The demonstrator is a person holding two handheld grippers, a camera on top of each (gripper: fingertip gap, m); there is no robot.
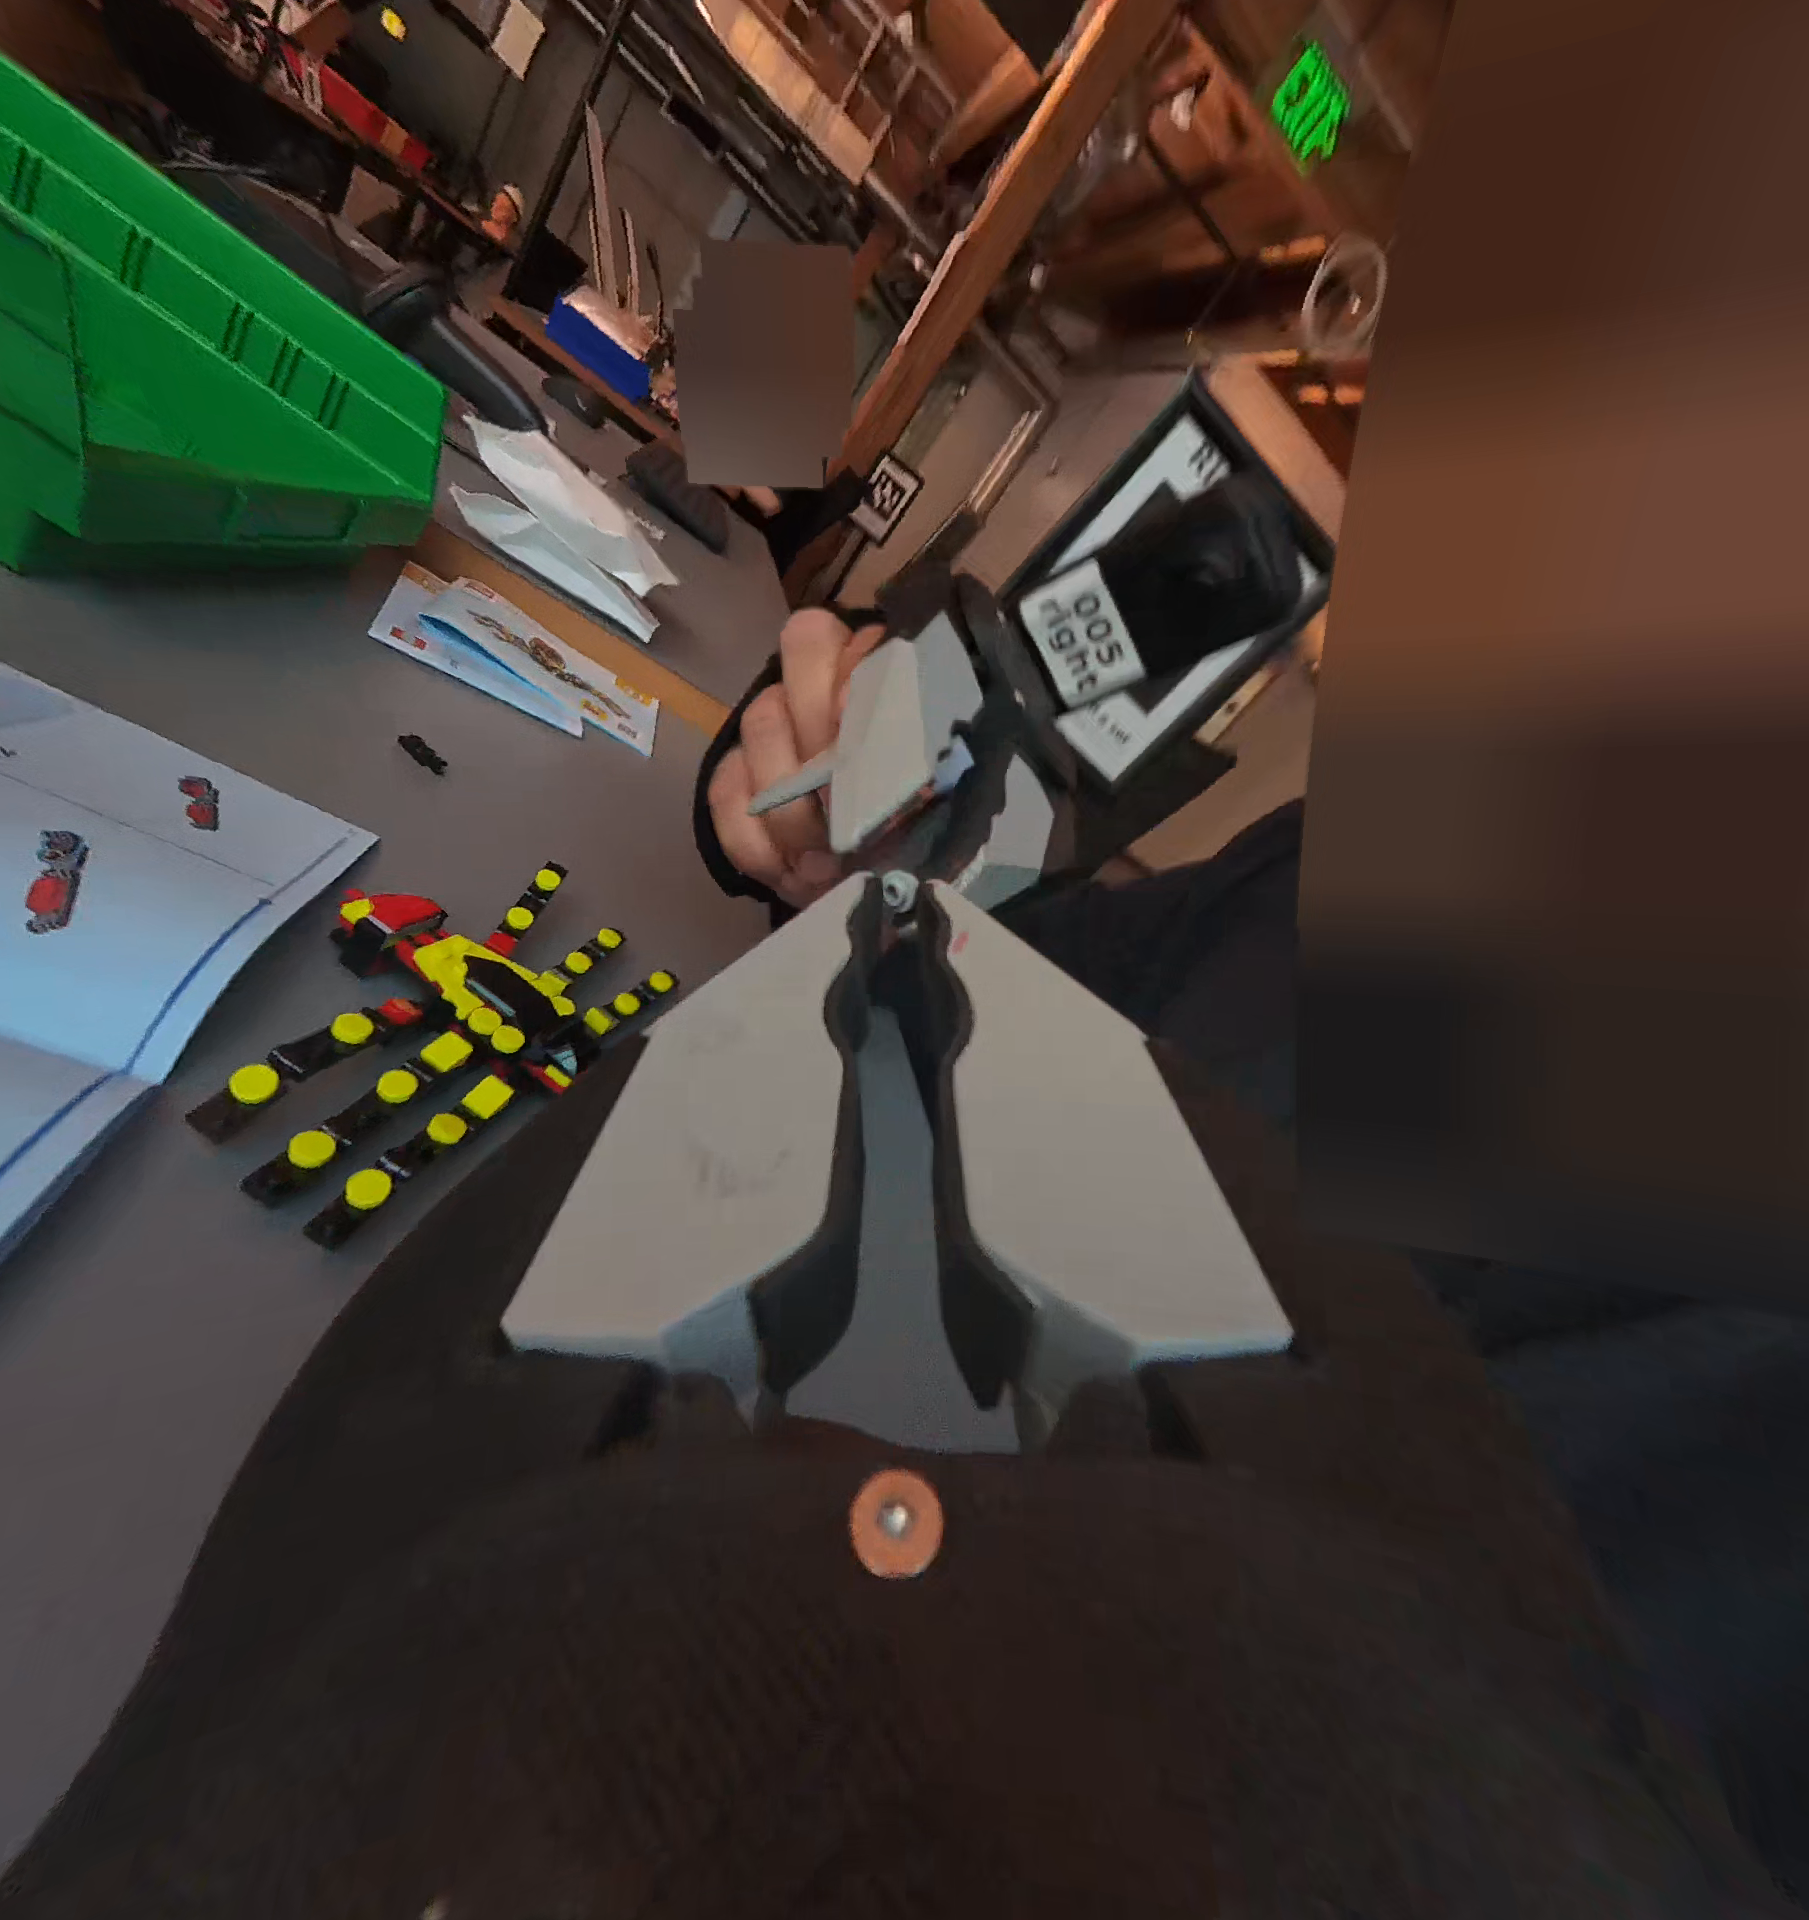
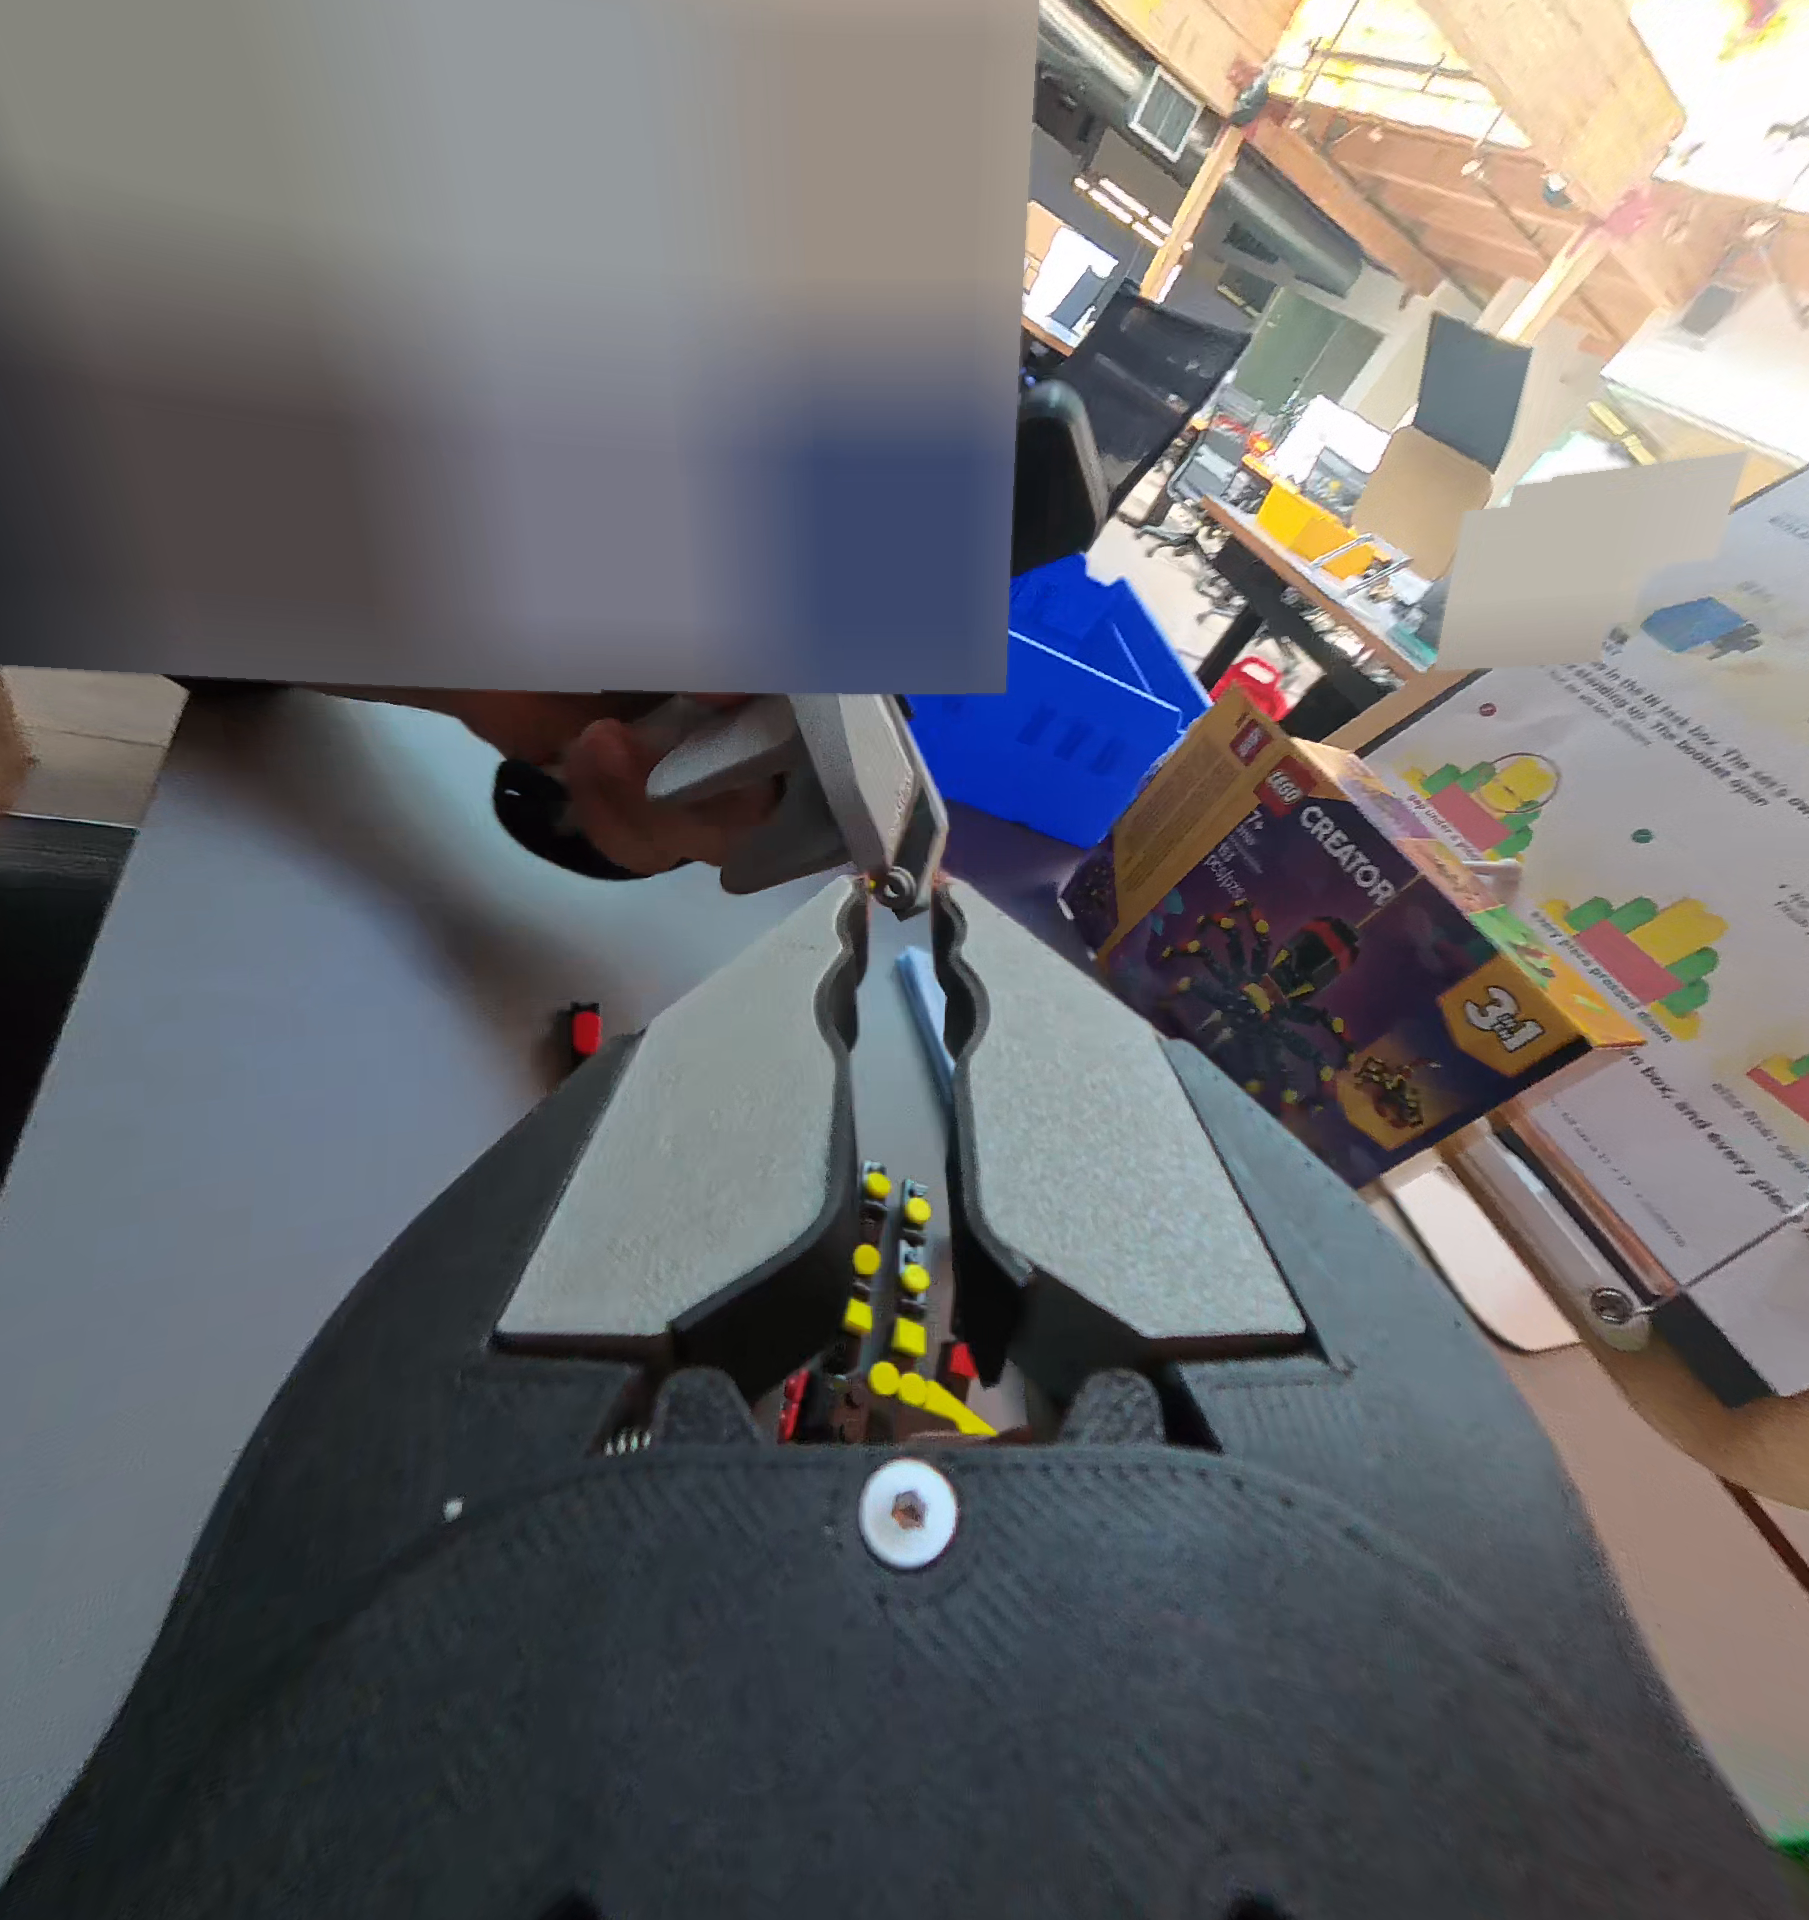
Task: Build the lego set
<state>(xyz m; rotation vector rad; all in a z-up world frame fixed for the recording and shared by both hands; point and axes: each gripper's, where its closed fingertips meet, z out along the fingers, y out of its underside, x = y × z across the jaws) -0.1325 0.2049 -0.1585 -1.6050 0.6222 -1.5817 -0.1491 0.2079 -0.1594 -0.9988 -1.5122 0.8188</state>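
Observation:
A small grey Lego piece (image 1: 895, 891) with a round hole is held above the table where both grippers meet tip to tip. My left gripper (image 1: 895, 904) is shut on it. My right gripper (image 2: 902, 902) comes from the opposite side with its jaws closed narrowly around the same piece (image 2: 895, 885). A hand holds the right gripper in the left wrist view (image 1: 910, 790). The part-built black, red and yellow spider model (image 1: 464, 1018) lies on the grey table left of the left gripper. It also shows under the right gripper's fingers (image 2: 889, 1320).
An open instruction booklet (image 1: 100, 935) lies left of the model, with green bins (image 1: 152, 364) behind it. A second booklet (image 1: 515, 655), white bags (image 1: 567, 520) and a small black piece (image 1: 422, 753) lie farther off. The Lego box (image 2: 1347, 935), a blue bin (image 2: 1045, 707), a picture board (image 2: 1658, 883) and a red piece (image 2: 585, 1031) show in the right wrist view. Both grippers' tips are close together, under 4 cm apart.

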